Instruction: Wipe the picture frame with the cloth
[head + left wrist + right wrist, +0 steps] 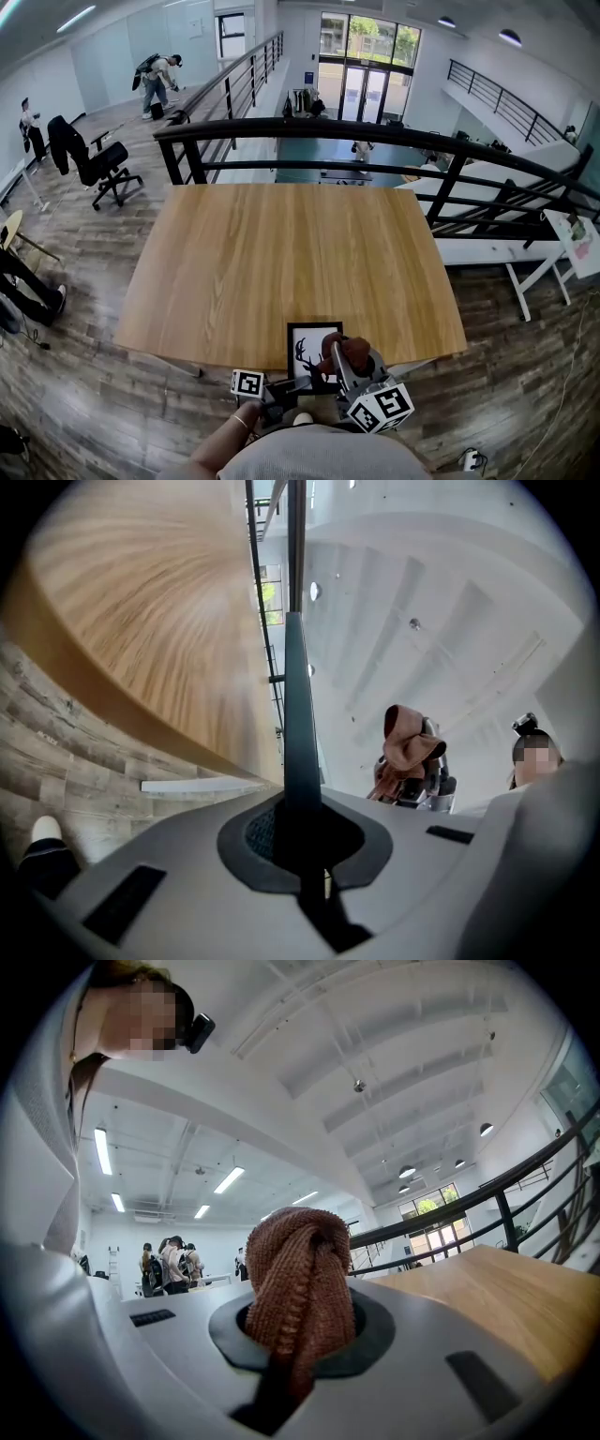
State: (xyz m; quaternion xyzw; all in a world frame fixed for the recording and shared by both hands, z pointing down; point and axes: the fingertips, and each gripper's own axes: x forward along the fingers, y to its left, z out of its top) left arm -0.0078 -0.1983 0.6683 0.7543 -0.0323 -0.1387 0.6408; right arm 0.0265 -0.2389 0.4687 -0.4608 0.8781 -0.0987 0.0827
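Nearest, the left gripper (pixel 302 850) clamps the picture frame (pixel 309 349) by its edge (at the near side of the table (pixel 281 253)); the right gripper (pixel 298 1349) pinches the cloth (pixel 300 1269). Wiping likely starts next: bring cloth against the frame's face.

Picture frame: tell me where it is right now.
In the head view the picture frame is at the table's near edge, bottom centre, clamped in the left gripper, with the right gripper's cloth at its right side.
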